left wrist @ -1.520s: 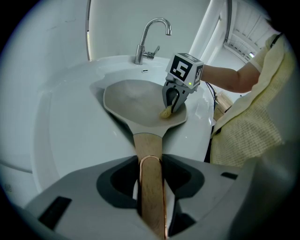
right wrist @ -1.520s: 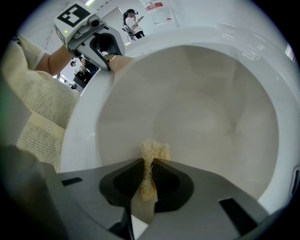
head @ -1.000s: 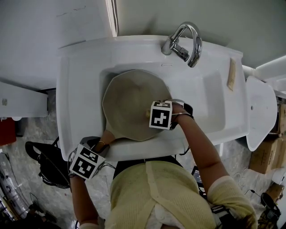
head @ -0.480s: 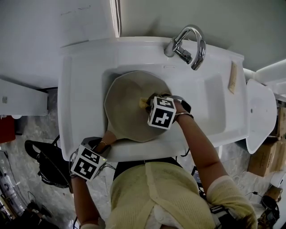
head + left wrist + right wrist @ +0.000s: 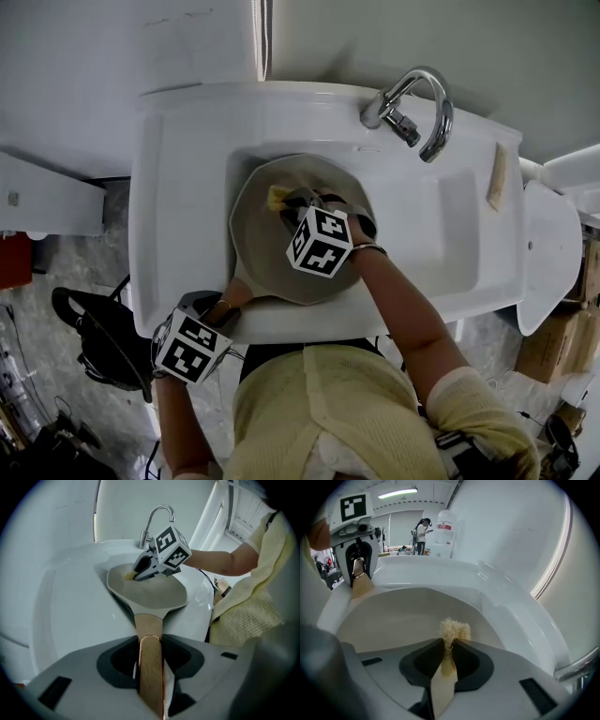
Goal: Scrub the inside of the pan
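Seen from above, the pan (image 5: 262, 246) lies in the white sink (image 5: 178, 187), with the right claw (image 5: 292, 201) reaching inside it. The right gripper view shows that claw pinched tight on a straw-coloured scrubber (image 5: 452, 631). The left gripper view shows the left claw (image 5: 150, 648) clamped on the pan's wooden handle (image 5: 148, 623).
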### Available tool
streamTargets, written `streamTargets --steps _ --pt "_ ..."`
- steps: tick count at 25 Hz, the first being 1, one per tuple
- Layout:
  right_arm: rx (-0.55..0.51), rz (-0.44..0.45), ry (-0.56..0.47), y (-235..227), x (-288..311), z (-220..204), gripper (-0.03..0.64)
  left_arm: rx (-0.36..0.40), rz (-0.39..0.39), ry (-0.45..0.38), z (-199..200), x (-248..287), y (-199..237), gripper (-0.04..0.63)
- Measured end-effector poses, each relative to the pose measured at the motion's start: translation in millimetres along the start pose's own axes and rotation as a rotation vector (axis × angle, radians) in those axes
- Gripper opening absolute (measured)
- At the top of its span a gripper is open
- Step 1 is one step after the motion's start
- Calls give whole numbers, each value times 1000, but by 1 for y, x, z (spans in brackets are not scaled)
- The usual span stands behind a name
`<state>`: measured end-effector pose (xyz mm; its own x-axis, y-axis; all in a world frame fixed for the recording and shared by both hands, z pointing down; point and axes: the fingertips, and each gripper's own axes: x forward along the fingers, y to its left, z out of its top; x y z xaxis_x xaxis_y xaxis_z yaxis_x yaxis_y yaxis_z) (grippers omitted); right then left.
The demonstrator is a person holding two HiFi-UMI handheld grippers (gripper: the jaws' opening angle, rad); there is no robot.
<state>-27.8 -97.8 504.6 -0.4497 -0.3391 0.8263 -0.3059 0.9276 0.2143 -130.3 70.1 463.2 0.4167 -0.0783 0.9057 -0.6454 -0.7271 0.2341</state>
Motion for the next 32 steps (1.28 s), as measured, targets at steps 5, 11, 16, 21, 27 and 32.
streamTargets --steps 5,11,16,21,27,32 --pt "15 -64 -57 -17 14 14 74 -6 -6 -15 1 -1 2 199" --pt "92 -109 -43 -29 29 5 74 -17 -16 -15 0 -1 2 199" --pt "132 -130 -9 -38 38 -6 74 -25 -20 -12 -1 0 2 199" --pt "159 -165 28 -48 38 -19 74 -27 -28 -12 -1 -1 2 199" --pt "197 -192 66 -59 32 -36 74 -32 -31 -8 -1 0 2 199" --pt "215 -209 89 -65 27 -45 74 -34 -37 -6 0 0 2 199"
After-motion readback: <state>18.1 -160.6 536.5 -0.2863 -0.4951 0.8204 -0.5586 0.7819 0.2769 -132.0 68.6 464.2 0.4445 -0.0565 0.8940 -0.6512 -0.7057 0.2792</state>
